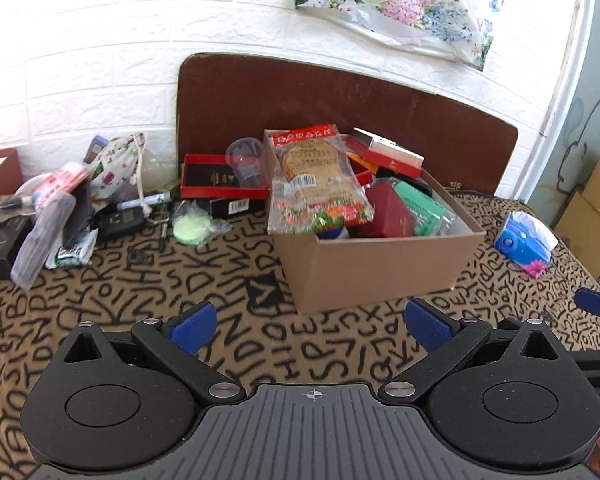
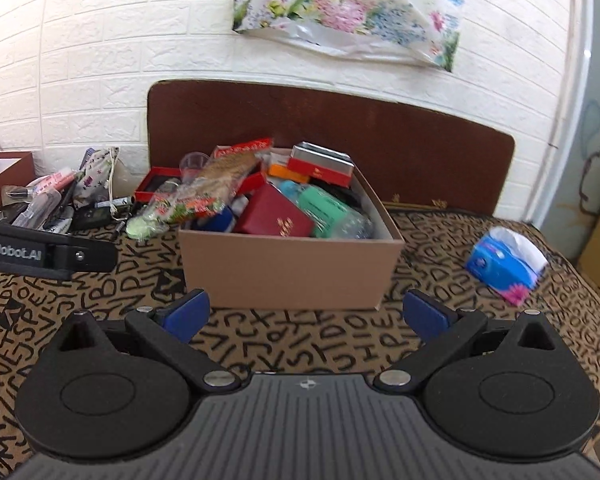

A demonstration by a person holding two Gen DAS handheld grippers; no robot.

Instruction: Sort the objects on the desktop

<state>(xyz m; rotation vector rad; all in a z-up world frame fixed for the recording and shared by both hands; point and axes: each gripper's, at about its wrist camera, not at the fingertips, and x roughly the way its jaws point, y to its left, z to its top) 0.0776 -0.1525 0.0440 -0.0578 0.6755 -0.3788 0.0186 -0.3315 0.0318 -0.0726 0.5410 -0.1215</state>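
At nine o'clock, a loose pile of light pens and packets, best pinched mid-body; at twelve, a full cardboard box topped by a crinkly, slippery, crushable snack bag; left gripper and right gripper wide apart, empty.

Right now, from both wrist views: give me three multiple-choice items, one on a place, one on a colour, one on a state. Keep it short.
1. Where is the tissue pack?
A. inside the cardboard box
B. on the cloth, right of the cardboard box
C. on the pile at left

2. What colour are the gripper finger pads?
A. blue
B. red
C. green

3. How is the left gripper?
A. shut on a pen
B. shut on the snack bag
C. open, holding nothing

Answers: 1 B, it lies alone on the lettered cloth beside the cardboard box. 2 A, both pads show blue. 3 C, its jaws stand wide apart with only cloth between them.
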